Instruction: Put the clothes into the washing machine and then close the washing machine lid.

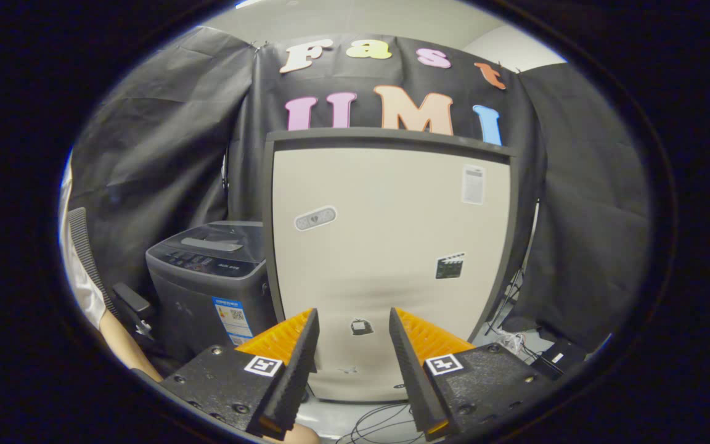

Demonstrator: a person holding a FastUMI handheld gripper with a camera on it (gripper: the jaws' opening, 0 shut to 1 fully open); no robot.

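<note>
**Gripper held open before a tall cabinet, washing machine off to the side**

A tall beige cabinet point(386, 259) with a dark frame is seen straight beyond the fingers. The washing machine point(210, 283), dark grey with its lid point(213, 243) down, is set just beside the cabinet. The gripper point(353, 351) is held with its jaws apart and nothing between them. Cables point(379, 425) are seen on the floor below. No clothes can be made out.

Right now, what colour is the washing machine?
Dark grey, seen in the gripper view: washing machine. The tool is open, holding nothing.
</note>
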